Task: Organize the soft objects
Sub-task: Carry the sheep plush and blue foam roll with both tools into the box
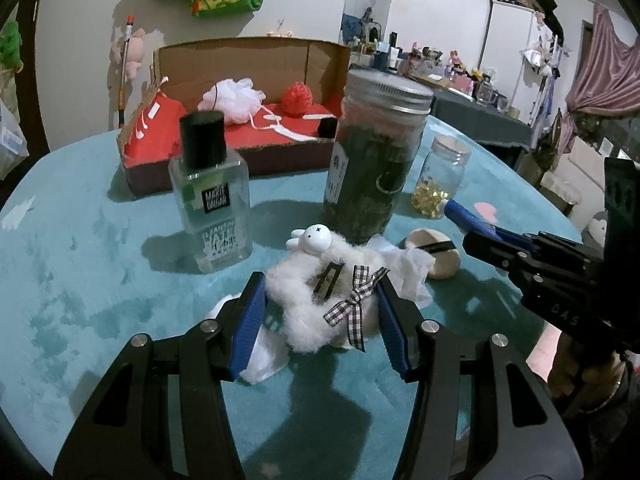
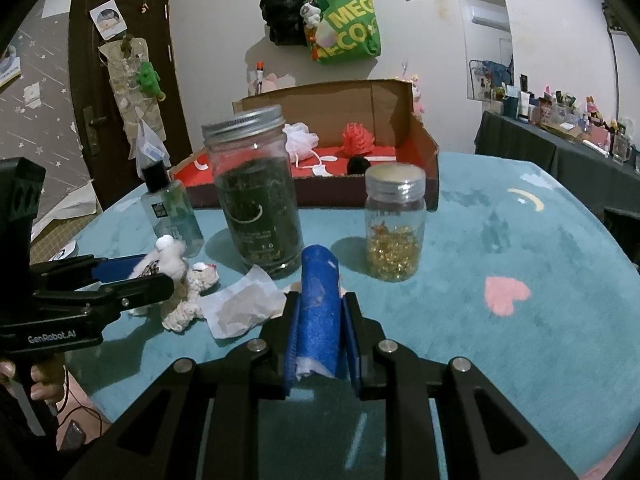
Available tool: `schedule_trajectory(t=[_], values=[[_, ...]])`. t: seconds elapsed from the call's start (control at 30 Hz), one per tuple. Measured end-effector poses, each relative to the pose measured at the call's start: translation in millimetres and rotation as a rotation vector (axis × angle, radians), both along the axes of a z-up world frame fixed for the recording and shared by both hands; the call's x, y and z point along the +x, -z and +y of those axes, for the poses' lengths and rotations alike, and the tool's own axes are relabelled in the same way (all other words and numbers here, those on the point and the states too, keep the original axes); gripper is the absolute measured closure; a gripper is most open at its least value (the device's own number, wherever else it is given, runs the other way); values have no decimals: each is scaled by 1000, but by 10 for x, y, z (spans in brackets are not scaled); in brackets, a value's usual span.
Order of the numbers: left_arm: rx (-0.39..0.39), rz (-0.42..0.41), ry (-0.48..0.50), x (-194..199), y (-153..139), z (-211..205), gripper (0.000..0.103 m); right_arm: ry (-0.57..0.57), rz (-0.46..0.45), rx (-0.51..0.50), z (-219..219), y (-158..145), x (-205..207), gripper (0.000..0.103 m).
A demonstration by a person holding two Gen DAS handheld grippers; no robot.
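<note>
Both blue-padded jaws of the left gripper [image 1: 320,316] press against the sides of a fluffy white scrunchie [image 1: 320,300] with a checked bow and a small rabbit head, resting on the teal table [image 1: 100,260]. Jaws of the right gripper [image 2: 320,312] are closed together, with nothing clearly held. Just beside the scrunchie lie crumpled tissue [image 2: 240,304] and a beige powder puff [image 1: 434,254]. Behind stand a cleansing water bottle [image 1: 212,196], a dark jar [image 1: 376,160], a small jar of gold capsules [image 2: 394,224], and an open cardboard box [image 1: 248,92] holding white and red mesh puffs.
</note>
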State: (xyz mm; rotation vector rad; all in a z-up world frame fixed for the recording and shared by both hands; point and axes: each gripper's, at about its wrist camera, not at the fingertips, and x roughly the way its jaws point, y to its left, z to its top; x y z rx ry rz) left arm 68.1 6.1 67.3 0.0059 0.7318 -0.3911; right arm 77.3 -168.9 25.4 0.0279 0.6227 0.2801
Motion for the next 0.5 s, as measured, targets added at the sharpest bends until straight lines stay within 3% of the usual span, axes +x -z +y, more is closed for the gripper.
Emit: schedule_trajectory(t=[0.5], values=[[-2, -67, -11, 6, -348, 13, 52, 16, -59, -1, -102, -315, 22, 81]])
